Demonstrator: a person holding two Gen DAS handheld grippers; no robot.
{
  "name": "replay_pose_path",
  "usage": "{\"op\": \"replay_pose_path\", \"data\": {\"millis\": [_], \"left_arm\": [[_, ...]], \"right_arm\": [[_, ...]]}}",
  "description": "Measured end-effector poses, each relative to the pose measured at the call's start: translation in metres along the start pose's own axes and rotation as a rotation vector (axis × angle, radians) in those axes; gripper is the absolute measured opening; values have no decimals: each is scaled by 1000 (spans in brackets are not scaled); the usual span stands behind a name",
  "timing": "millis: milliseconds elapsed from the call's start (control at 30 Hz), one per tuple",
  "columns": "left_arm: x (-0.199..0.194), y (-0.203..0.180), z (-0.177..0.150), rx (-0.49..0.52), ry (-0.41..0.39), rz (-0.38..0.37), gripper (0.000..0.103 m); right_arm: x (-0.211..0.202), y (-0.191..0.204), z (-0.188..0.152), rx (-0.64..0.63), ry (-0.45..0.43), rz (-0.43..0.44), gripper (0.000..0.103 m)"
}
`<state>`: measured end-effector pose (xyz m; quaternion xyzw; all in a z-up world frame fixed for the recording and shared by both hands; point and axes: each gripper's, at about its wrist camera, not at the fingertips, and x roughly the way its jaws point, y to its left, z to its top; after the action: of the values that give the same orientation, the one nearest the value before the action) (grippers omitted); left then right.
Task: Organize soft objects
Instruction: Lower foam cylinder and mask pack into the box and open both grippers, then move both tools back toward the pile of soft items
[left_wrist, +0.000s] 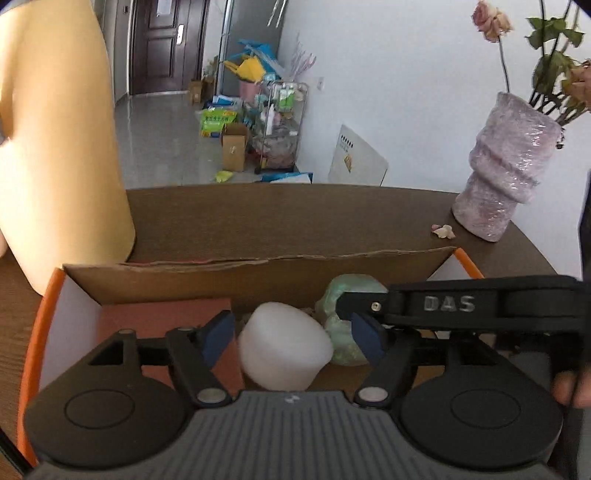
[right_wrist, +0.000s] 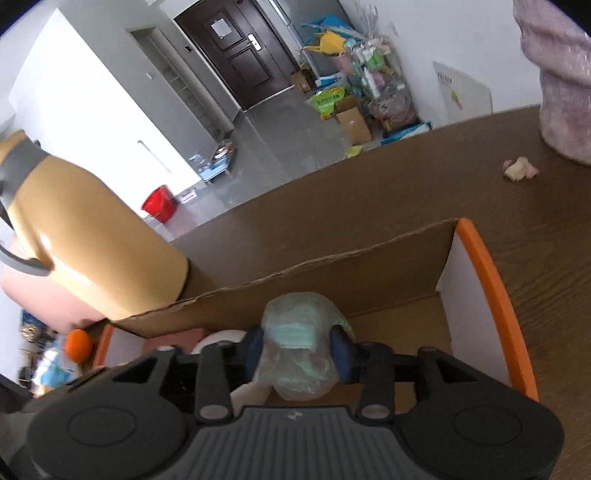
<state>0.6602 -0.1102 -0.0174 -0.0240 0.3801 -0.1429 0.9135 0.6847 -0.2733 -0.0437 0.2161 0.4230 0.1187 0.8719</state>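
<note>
An open cardboard box (left_wrist: 258, 275) with orange-edged flaps stands on a brown table. Inside it lies a white foam lump (left_wrist: 284, 349) and a clear plastic bag of green soft stuff (left_wrist: 347, 295). My left gripper (left_wrist: 291, 338) is open, its blue pads either side of the white lump inside the box. My right gripper (right_wrist: 297, 350) is shut on the green-filled bag (right_wrist: 299, 350) over the box (right_wrist: 332, 273); its black body also shows in the left wrist view (left_wrist: 461, 302). The white lump shows partly in the right wrist view (right_wrist: 221, 338).
A tall yellow thermos jug (left_wrist: 55, 147) (right_wrist: 96, 240) stands just left of the box. A pink wrapped vase with dried flowers (left_wrist: 506, 166) stands at the table's far right, a small crumpled scrap (left_wrist: 443, 231) (right_wrist: 521, 169) beside it. An orange ball (right_wrist: 78, 345) lies left of the box.
</note>
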Motion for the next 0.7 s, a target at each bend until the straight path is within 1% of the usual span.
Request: {"op": "replay_pose_path", "data": {"millis": [33,100,167,233,367,467,567,700], "left_arm": [[-3,1,0,10,-10,8,77],[-12,4,0,30,-25,17,78],[-25,7,1,24,-34,14,80],[-46,11,2,24,-52,16,81],[-99,15,0,48,-117,65,83],[-138,17,-7,33,-138,114,83],[-183,17,-23,42,-189,128,85],[-228,11,-42,46,-247,139,86]], "right_arm": [[0,3,0,-15,-2,-4,51],[-6,4,1,-9,-6,-2,52],[-20,8,1,-20,-16,-12,52],[-46,12,-1,-45,-51,-30,52],[-111,12,-9,-83,-120,-38,55],[-165,8,-27,-116,-168,-41,56],[-209,4,-52,-148,-210,-74,56],[-245,9,-79,-187,-260,-101,57]]}}
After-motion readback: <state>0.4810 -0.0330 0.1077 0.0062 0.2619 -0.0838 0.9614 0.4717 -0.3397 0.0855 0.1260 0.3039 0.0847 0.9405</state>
